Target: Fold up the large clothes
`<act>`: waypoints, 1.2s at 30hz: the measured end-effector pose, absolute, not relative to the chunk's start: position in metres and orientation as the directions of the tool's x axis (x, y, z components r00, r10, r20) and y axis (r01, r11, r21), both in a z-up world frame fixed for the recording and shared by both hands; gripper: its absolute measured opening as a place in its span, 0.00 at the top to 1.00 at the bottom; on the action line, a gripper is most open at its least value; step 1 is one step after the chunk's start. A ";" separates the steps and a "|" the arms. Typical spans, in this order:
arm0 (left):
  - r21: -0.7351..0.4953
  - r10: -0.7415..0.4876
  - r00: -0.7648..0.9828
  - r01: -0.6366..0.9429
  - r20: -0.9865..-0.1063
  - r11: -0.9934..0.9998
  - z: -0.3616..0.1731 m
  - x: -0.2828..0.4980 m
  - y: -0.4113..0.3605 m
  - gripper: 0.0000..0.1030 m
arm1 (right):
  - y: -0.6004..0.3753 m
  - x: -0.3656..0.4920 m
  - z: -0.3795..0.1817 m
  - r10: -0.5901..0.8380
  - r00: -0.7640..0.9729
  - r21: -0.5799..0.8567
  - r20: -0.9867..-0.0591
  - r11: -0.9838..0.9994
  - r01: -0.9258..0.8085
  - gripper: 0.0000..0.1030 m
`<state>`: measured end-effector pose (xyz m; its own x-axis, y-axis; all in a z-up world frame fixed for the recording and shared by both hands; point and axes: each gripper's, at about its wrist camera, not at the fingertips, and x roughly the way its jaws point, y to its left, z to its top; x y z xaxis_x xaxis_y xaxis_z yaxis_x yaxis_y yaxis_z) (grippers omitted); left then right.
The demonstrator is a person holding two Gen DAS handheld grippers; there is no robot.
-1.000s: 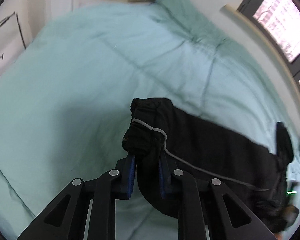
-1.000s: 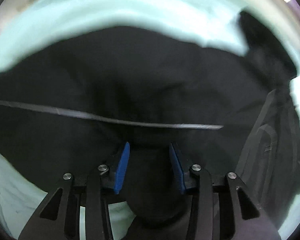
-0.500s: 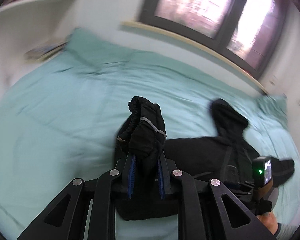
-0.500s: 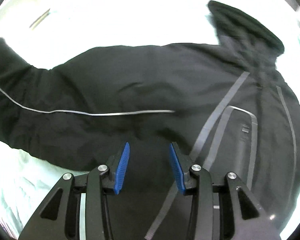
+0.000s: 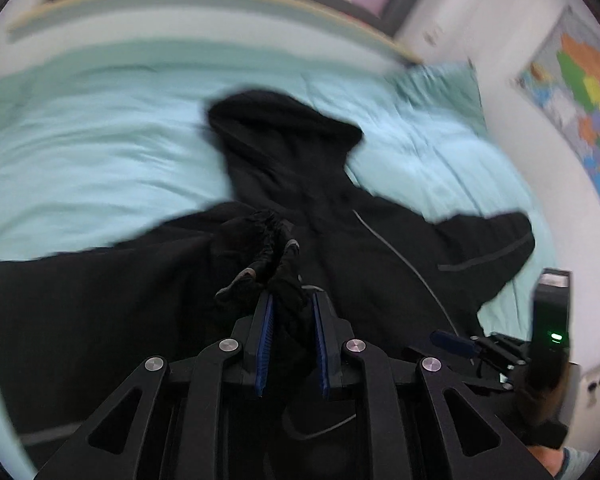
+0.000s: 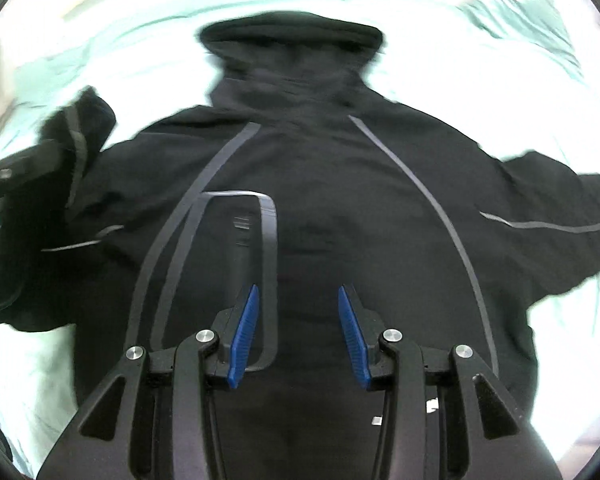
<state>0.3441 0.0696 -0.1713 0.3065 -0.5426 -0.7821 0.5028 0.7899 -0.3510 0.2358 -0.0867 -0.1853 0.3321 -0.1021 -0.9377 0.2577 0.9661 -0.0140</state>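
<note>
Black hooded jacket [image 6: 324,216] lies face-up, spread on mint duvet [image 5: 100,152]. Left gripper [image 5: 290,304] clamps bunched sleeve cuff [image 5: 268,252] above jacket chest. Right gripper [image 6: 296,300] parted, holds nothing, above jacket front. Advice: lay sleeve flat across chest, release only once smooth.

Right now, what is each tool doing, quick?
Left tool: closed, holding the black jacket's sleeve cuff.
Right tool: open above the jacket, holding nothing.
</note>
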 end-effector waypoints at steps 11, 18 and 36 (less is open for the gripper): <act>-0.639 -0.639 -0.105 0.284 -0.762 0.715 -0.279 0.359 0.056 0.56 | -0.118 0.227 -0.212 -0.042 0.271 0.038 -0.962 0.958 0.283 0.54; -0.597 -0.671 0.073 0.394 -0.738 0.699 -0.189 0.308 0.114 0.37 | -0.074 0.265 -0.206 0.180 0.322 0.241 -0.929 0.957 0.163 0.48; -0.428 -0.485 0.337 0.230 -0.807 0.874 -0.154 0.314 0.226 0.37 | -0.024 0.309 -0.212 0.446 0.371 0.515 -0.815 0.850 0.108 0.66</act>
